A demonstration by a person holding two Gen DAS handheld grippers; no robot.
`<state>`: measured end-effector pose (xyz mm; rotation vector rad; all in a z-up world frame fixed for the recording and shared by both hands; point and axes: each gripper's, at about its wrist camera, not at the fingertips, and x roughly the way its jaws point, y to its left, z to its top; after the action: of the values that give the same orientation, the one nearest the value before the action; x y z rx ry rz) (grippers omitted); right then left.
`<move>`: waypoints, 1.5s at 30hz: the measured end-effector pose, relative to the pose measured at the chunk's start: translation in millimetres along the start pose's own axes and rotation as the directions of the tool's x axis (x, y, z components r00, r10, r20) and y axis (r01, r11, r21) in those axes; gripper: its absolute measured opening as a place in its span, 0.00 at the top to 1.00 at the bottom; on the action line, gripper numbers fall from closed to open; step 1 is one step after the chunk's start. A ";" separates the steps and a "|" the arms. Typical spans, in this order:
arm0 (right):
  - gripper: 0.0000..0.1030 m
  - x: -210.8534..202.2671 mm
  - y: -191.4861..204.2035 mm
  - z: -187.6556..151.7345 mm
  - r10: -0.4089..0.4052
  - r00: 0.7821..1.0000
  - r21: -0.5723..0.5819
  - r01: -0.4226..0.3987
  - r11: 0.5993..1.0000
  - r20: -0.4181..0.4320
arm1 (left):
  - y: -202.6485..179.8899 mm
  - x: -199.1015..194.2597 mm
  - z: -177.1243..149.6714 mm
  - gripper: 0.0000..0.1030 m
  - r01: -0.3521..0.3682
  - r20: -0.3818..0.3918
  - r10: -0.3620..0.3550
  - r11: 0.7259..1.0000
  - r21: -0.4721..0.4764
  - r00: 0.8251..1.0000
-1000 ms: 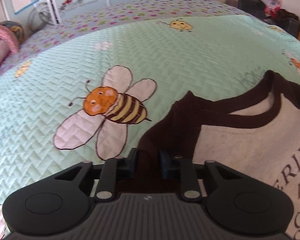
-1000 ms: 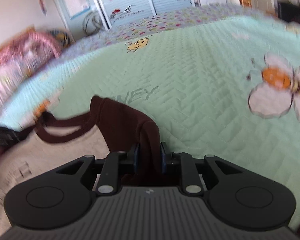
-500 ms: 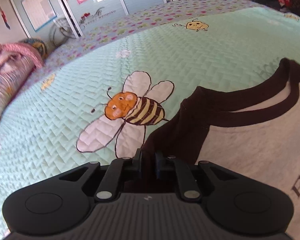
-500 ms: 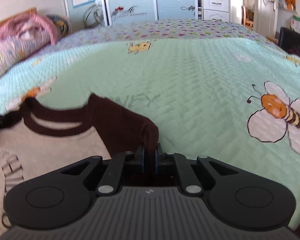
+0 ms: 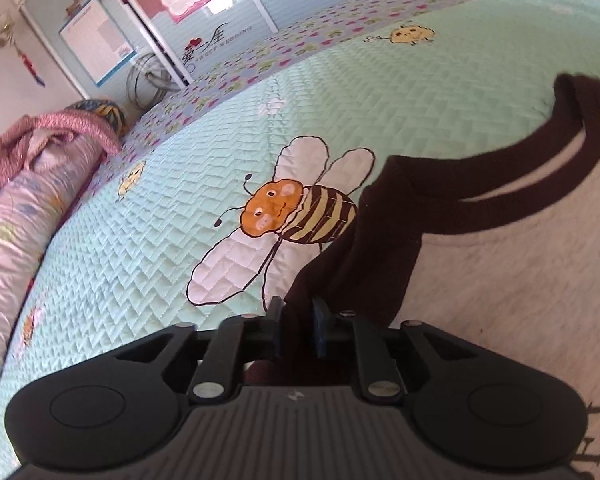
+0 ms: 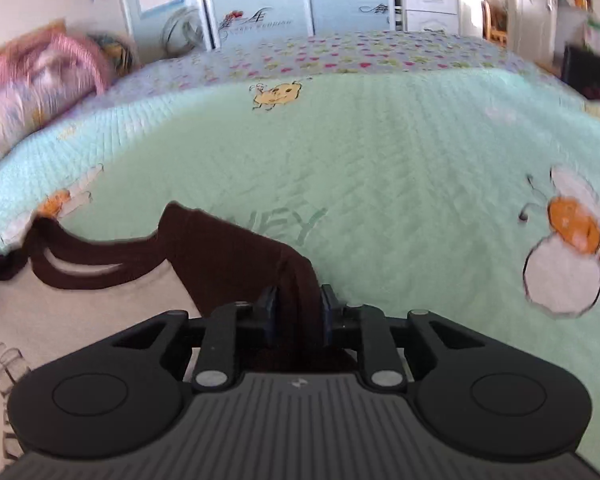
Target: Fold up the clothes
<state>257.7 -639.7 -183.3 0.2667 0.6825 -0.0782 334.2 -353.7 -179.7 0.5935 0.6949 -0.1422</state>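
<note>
Both grippers are pinching the shirt [image 5: 500, 264] lying on the bedspread [image 5: 148, 248]: left gripper [image 5: 296, 330] and right gripper [image 6: 296, 312], jaws just easing wider, brown sleeve cloth between. Soft, floppy, light; shoulders seem best.

a mint bee-print quilted bed [image 5: 148, 248] carries a brown-sleeved grey shirt [image 5: 512, 264].

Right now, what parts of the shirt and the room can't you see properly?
- Shirt: its lower half is cut off by the edge in both wrist views, and its printed lettering is cut short.
- Sleeves: the left gripper and right gripper bodies hide the cloth behind their fingers.
- Bee on the bedspread: blurred in the right view.
- Posters: writing too small.
</note>
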 end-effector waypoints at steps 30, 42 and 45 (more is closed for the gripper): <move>0.44 -256.0 -143.8 -170.3 -0.135 0.958 0.602 -0.047 0.797 0.253 | -190.6 -325.0 -73.9 0.48 0.497 0.180 -0.524 0.850 0.176 0.832; 0.41 -250.3 -67.2 -234.3 0.096 0.962 0.556 -0.228 0.799 0.257 | -234.9 -317.3 -119.1 0.47 0.390 0.113 -0.493 0.791 0.472 0.863; 0.41 -251.5 -69.1 -241.4 0.097 0.949 0.546 -0.255 0.798 0.301 | -244.3 -318.8 -130.2 0.47 0.298 0.157 -0.465 0.756 0.583 0.871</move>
<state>-95.8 -645.3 -218.8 0.8996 0.3506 -0.1388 -59.8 -505.0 -169.4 0.9451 0.4696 -0.8309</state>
